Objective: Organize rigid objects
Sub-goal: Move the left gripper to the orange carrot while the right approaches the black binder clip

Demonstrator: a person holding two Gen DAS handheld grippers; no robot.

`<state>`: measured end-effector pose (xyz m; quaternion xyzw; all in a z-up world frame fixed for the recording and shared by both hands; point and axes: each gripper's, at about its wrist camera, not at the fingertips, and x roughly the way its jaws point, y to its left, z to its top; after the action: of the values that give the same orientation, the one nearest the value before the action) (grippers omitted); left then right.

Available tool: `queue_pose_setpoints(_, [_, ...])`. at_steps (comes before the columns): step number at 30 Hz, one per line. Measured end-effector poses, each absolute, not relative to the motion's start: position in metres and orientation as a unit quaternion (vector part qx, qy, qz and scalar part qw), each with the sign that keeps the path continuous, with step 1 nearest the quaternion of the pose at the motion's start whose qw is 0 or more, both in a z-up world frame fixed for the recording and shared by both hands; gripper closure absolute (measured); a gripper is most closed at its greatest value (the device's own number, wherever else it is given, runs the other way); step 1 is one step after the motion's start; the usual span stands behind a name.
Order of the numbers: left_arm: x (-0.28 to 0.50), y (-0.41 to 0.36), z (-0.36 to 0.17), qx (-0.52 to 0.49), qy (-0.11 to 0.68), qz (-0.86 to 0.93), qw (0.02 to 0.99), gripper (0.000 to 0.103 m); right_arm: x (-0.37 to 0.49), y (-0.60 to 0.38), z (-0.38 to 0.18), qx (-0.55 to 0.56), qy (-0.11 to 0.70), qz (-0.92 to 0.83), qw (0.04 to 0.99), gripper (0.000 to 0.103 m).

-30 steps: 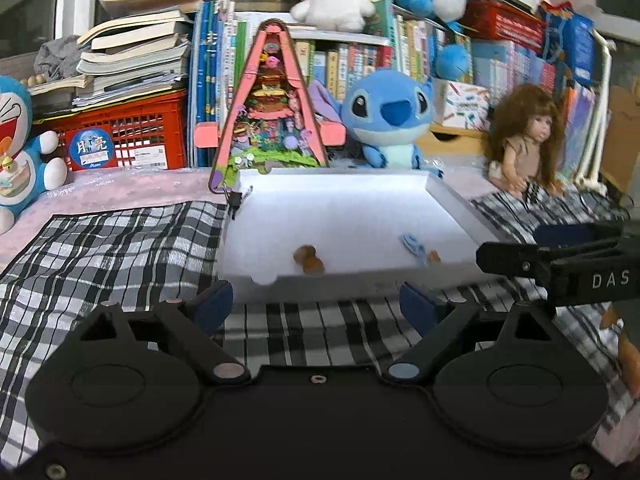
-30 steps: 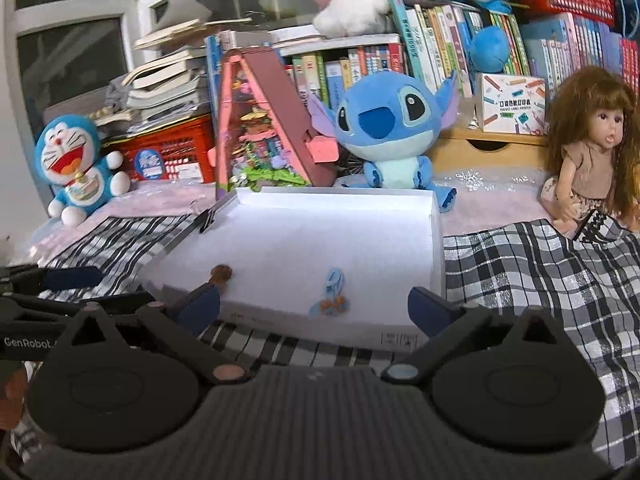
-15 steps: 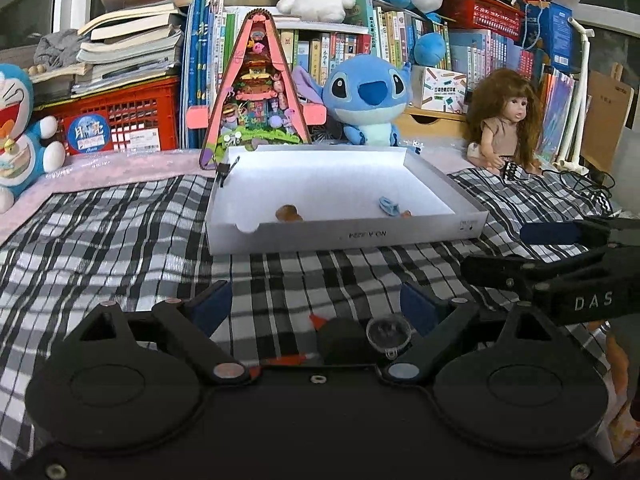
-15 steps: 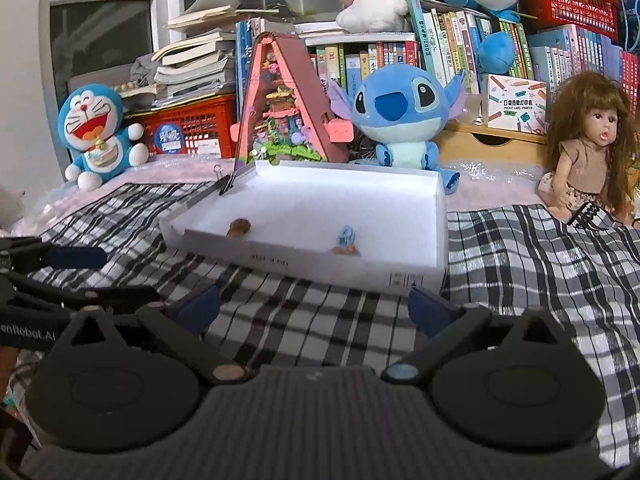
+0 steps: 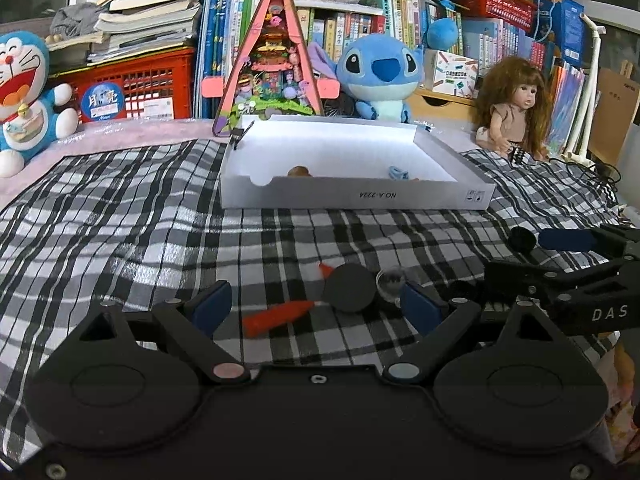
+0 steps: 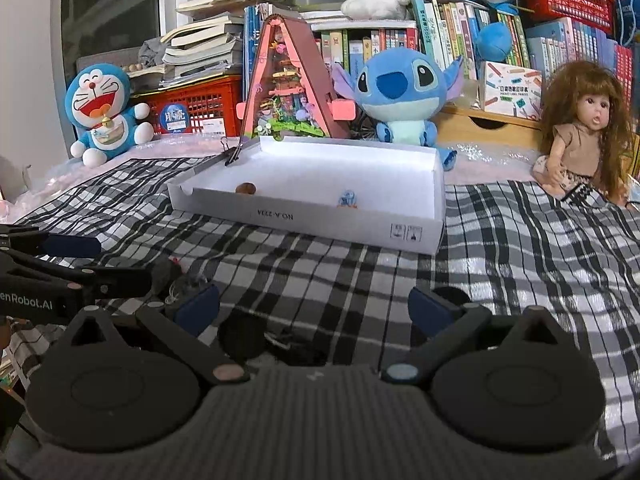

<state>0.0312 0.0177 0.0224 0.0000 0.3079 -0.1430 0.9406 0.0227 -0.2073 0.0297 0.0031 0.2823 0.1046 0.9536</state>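
Nearest, my left gripper [image 5: 316,304] stands wide open and holds nothing. Between its blue pads lie an orange crayon-like piece [image 5: 278,317], a dark round disc [image 5: 349,287] and, touching the disc, a small clear dome [image 5: 390,281]. My right gripper [image 6: 314,309] is likewise spread wide and empty, over more dark pieces [image 6: 276,342] too shadowed to name.

What has changed: a second ago both cameras sat close over the white tray [image 5: 360,200]; both have since drawn back and sunk toward the checked cloth [image 5: 120,220], bringing these loose pieces into view. I judge that one placement is finished and the next pick is beginning.

Farther off, the tray already holds a brown lump [image 5: 300,171] and a small blue item [image 5: 398,172], well apart.

Legible writing: "DAS" on the right gripper's side, "enRobot.AI" on the left's, and "NO.A-222A", upside down, on the tray wall.
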Motion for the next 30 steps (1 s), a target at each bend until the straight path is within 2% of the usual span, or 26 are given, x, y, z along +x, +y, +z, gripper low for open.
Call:
queue_pose_setpoints(23, [0.023,0.024,0.008,-0.01,0.3,-0.106,0.948,0.016,-0.004,-0.199,0.016,-0.021,0.258,0.076,0.963,0.0])
queue_pose_setpoints(26, [0.023,0.028,0.007,-0.029,0.297,-0.088,0.95,0.022,-0.008,-0.198,0.015,-0.032,0.251,0.046,0.966,0.002])
queue_pose_setpoints(30, [0.026,0.029,0.004,-0.042,0.307,-0.087,0.947,0.041,-0.007,-0.197,0.013,-0.033,0.261,0.021,0.965,0.006])
